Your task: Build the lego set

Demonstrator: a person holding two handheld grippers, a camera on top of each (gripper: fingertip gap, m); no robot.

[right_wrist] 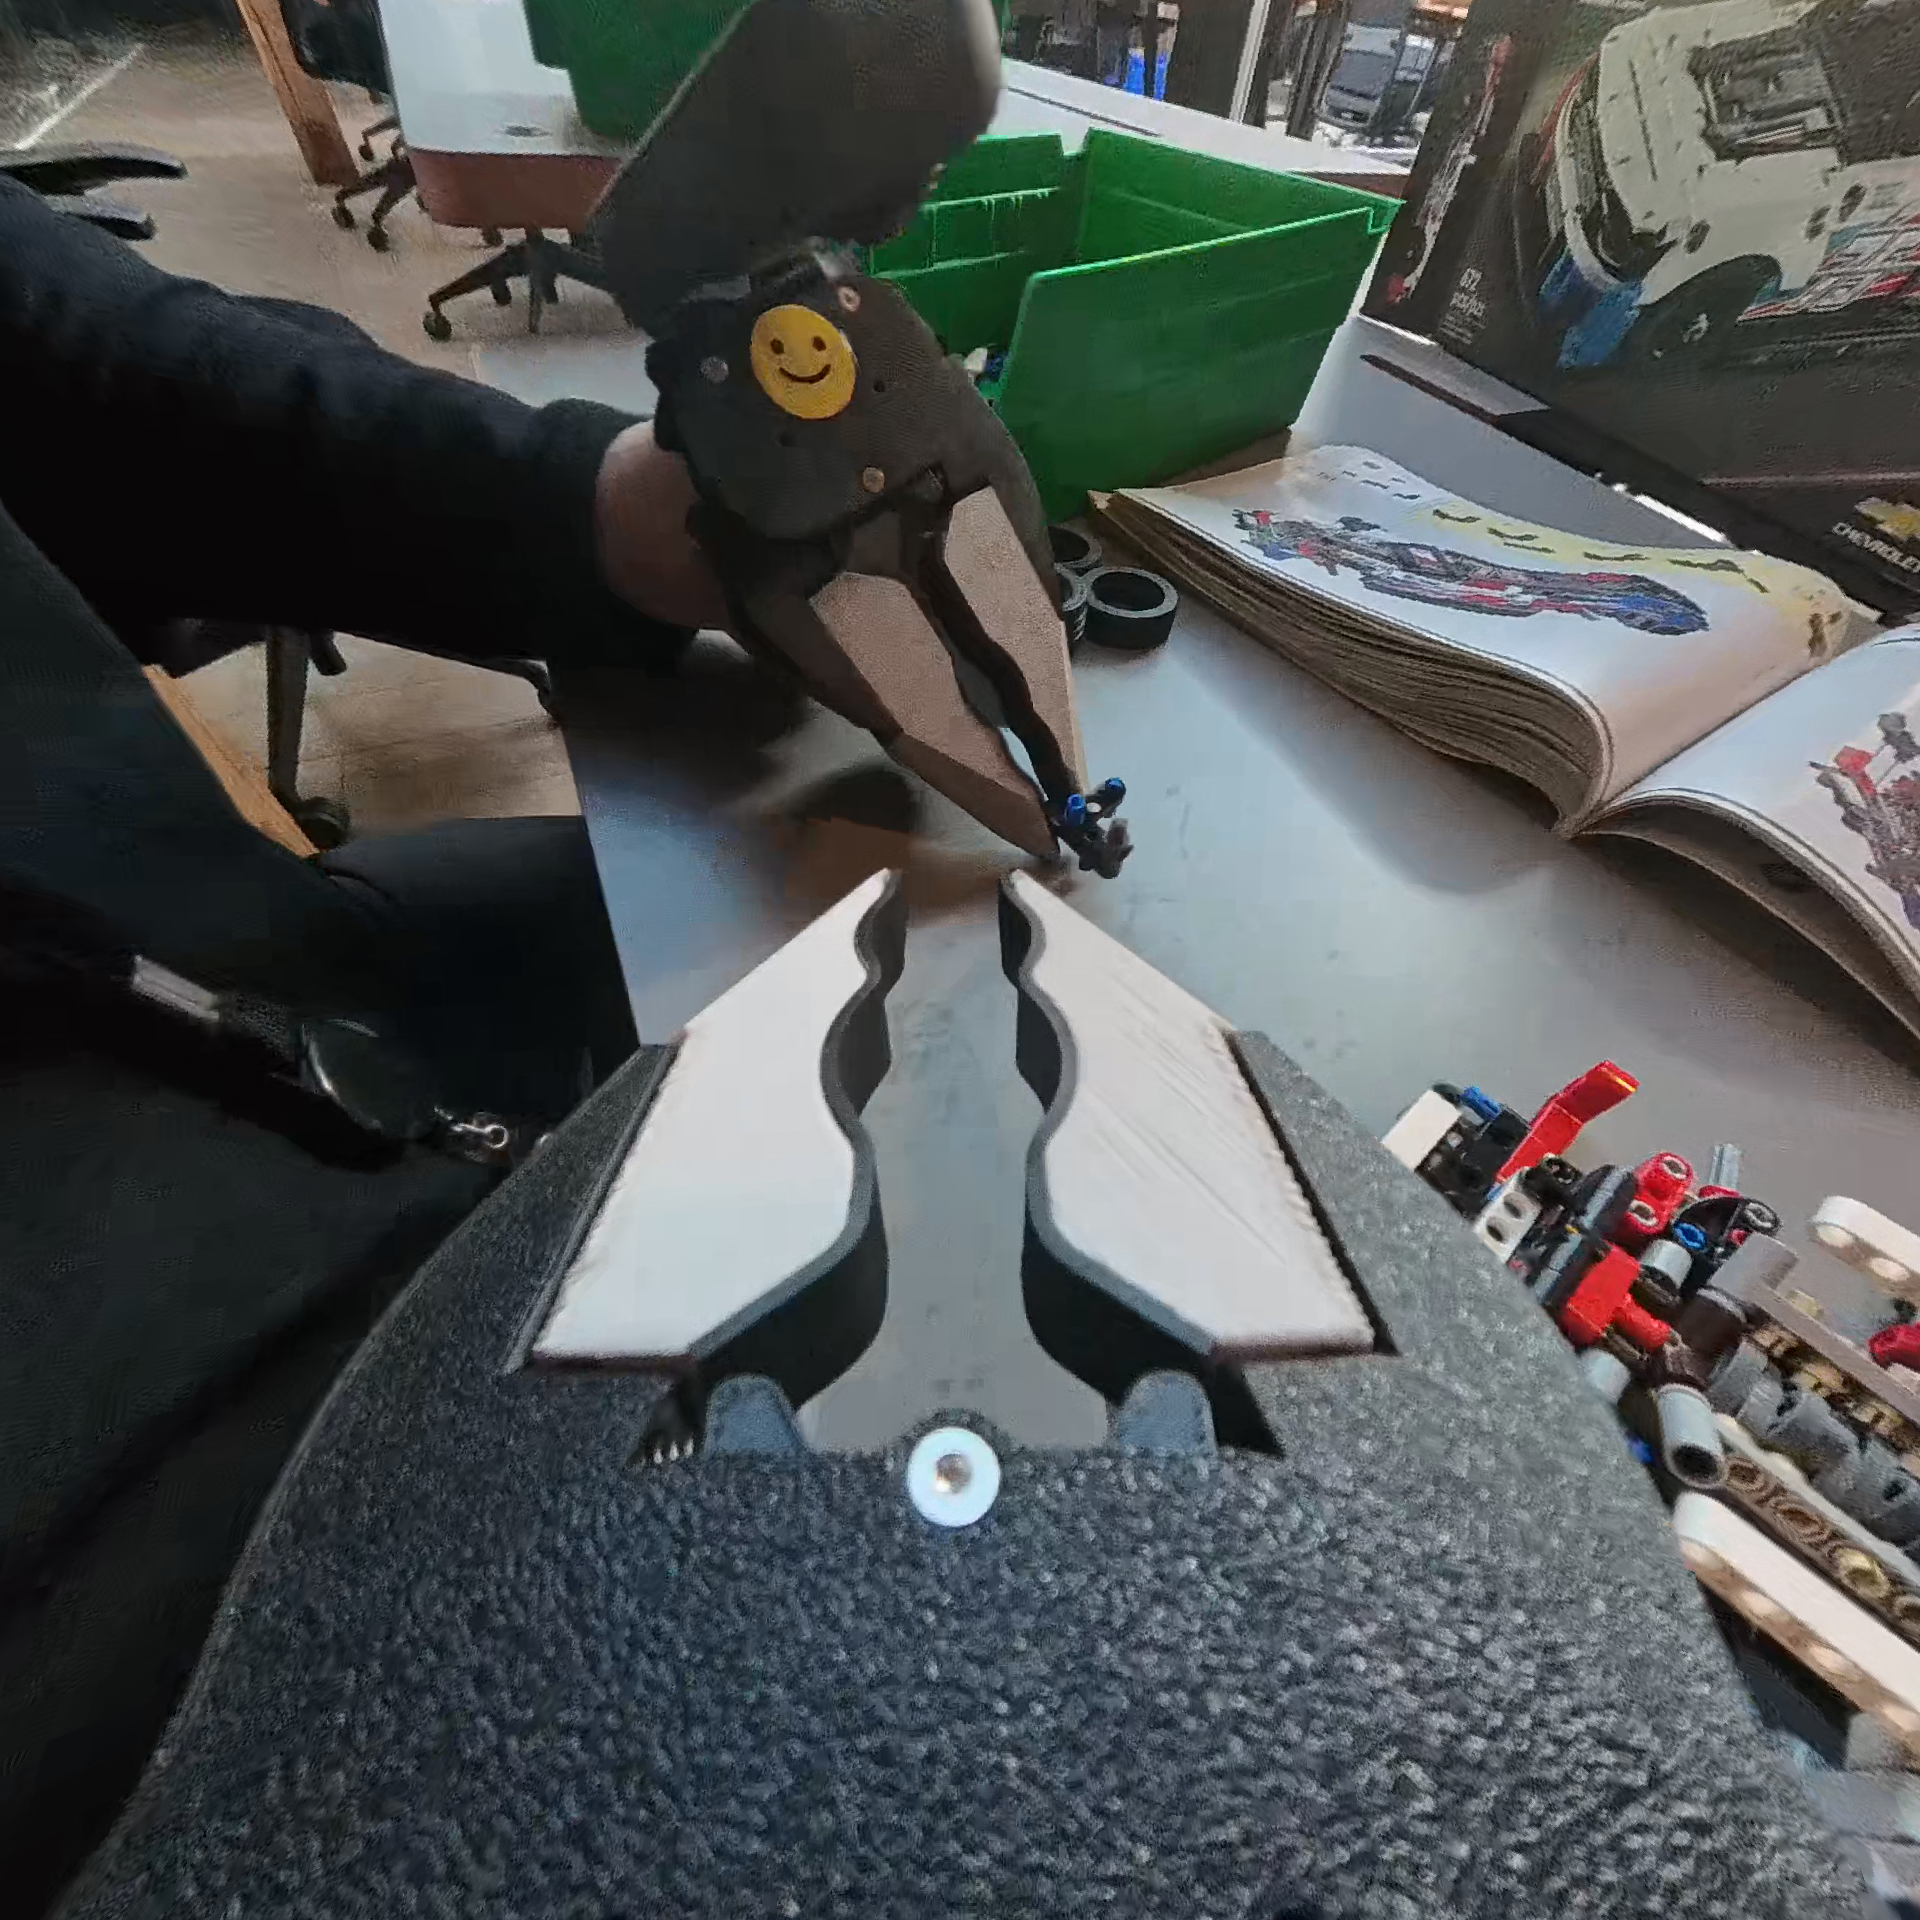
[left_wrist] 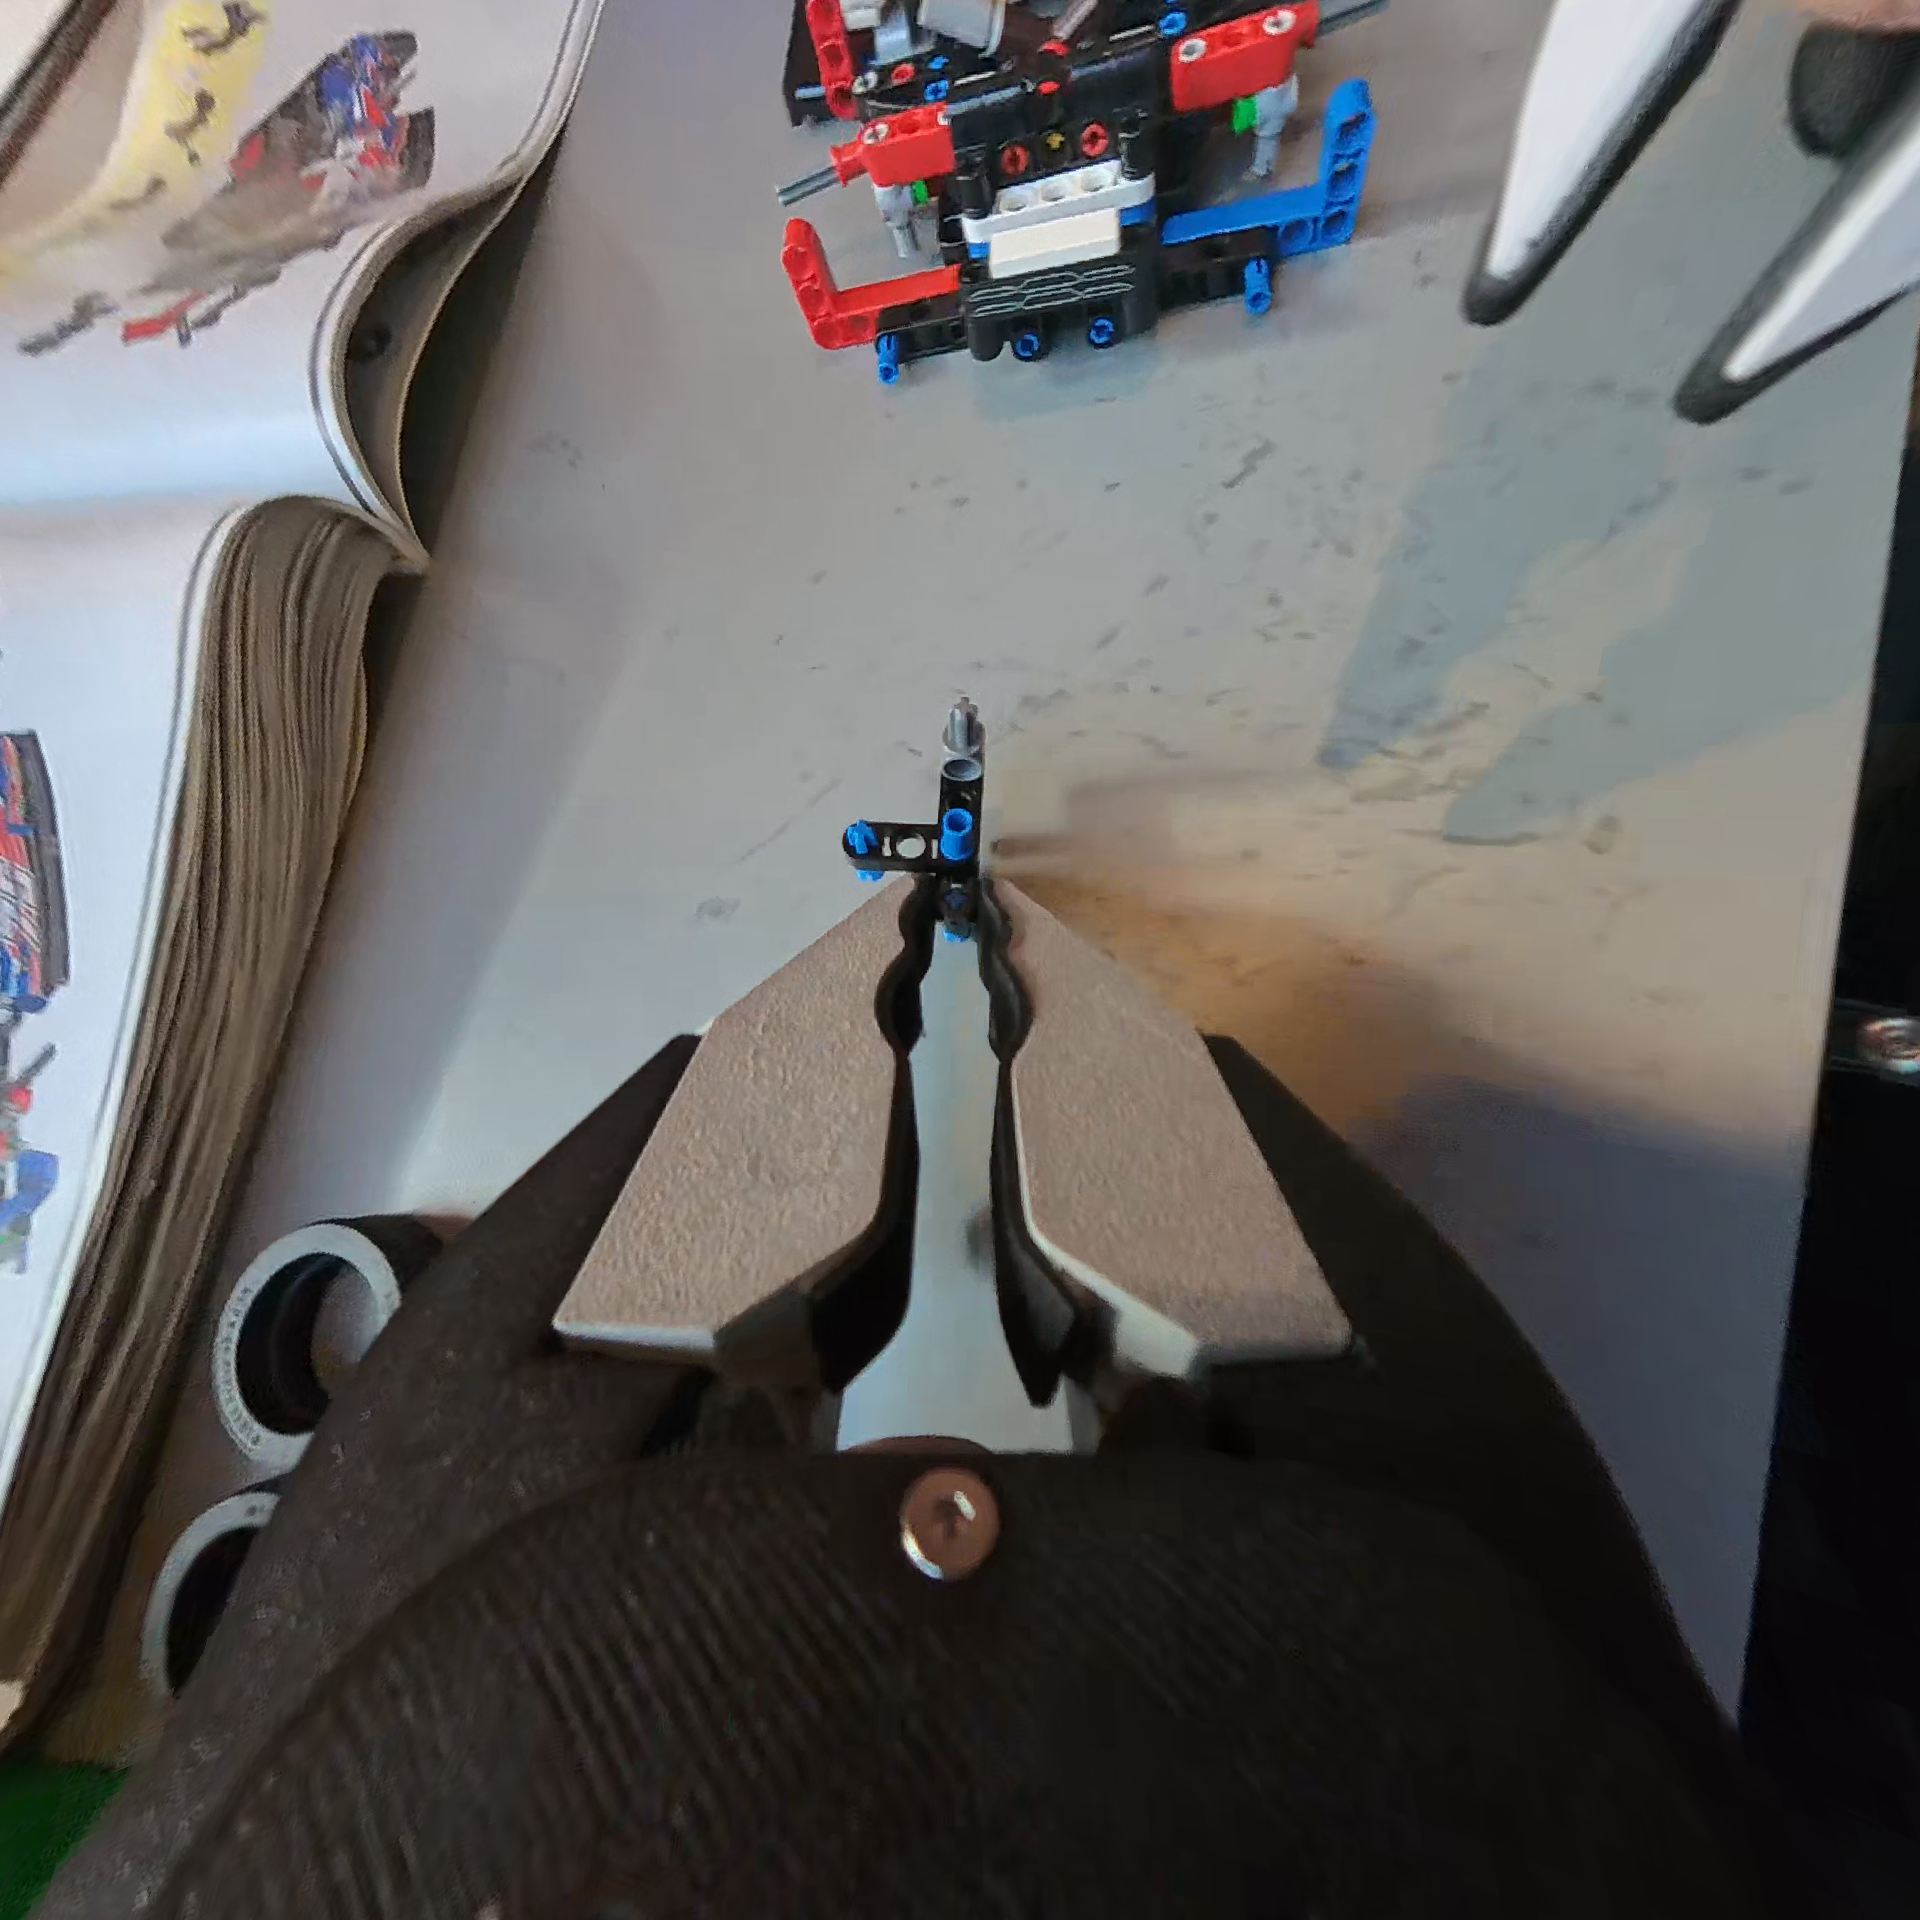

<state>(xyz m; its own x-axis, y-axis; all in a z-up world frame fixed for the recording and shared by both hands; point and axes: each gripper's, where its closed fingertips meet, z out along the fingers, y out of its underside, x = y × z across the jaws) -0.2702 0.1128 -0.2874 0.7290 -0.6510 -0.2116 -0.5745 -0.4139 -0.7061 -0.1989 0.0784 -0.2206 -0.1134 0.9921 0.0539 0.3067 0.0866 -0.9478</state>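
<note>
The left gripper point(left_wrist: 954, 902) is clamped on a small black sub-assembly point(left_wrist: 935, 831) with blue pins, low over the table point(left_wrist: 1299, 644). The right gripper point(right_wrist: 948, 894), jaws apart and empty, points at it. The model point(left_wrist: 1049, 187) sits farther off. Likely next: carry the piece there and align the pins.

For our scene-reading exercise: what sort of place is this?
Probably a shared office or workshop: rolling office chairs on the floor behind, green parts bins and an open instruction book on a grey worktable.

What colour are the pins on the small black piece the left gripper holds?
Blue pins, clearest in the left wrist view.
</note>
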